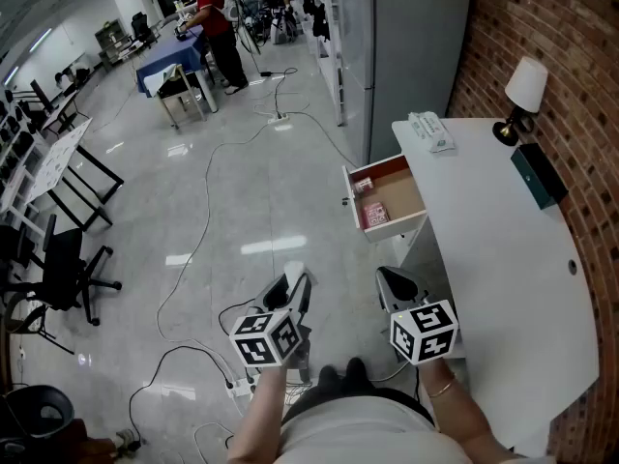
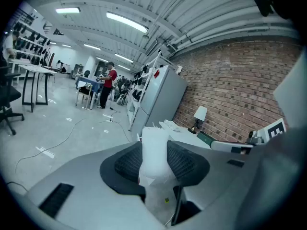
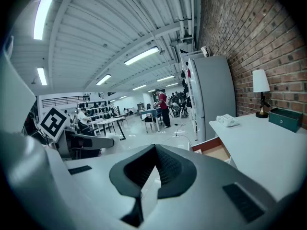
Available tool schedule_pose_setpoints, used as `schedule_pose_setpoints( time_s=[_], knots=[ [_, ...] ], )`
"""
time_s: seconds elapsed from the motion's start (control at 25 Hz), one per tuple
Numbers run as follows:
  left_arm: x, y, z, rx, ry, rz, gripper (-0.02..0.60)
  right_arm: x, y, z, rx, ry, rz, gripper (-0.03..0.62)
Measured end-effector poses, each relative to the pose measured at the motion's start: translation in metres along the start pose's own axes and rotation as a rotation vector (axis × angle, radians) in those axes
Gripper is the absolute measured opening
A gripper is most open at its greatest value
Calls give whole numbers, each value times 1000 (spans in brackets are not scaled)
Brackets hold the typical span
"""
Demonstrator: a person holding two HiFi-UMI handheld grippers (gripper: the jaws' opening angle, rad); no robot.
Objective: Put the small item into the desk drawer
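Observation:
In the left gripper view a small white packet [image 2: 154, 152] stands upright between the dark ribbed pads, and my left gripper [image 2: 154, 147] is shut on it. In the head view the same gripper [image 1: 295, 283] hangs over the floor, with the white packet [image 1: 293, 271] poking out of its tip. My right gripper [image 1: 397, 283] is beside it, shut, with nothing between its fingertips [image 3: 154, 150]. The desk drawer [image 1: 418, 193] stands pulled out ahead and to the right, with a pink item [image 1: 375, 213] lying inside. The drawer [image 3: 213, 150] also shows just right of the right gripper.
The white desk [image 1: 503, 259] runs along a brick wall and carries a lamp [image 1: 522, 90], a green box [image 1: 537, 174] and a white pack [image 1: 430, 130]. A grey cabinet [image 1: 406, 37] stands beyond it. Cables [image 1: 208, 220] trail over the floor; a person [image 1: 215, 27] works far off.

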State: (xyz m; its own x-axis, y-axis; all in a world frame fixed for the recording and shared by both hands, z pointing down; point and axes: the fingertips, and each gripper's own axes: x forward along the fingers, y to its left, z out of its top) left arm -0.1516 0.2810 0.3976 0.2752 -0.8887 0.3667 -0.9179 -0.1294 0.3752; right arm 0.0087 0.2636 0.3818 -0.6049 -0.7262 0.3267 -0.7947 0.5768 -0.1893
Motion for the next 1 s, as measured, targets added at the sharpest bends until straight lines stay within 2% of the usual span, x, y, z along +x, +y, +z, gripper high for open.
schedule_pose_setpoints(
  time_s=[0.52, 1.0],
  knots=[
    [21, 4, 1, -12, 16, 15, 179, 18, -8, -3, 23, 24, 48, 8],
    [30, 7, 0, -25, 7, 45, 179, 19, -26, -3, 42, 21, 44, 9]
  ],
)
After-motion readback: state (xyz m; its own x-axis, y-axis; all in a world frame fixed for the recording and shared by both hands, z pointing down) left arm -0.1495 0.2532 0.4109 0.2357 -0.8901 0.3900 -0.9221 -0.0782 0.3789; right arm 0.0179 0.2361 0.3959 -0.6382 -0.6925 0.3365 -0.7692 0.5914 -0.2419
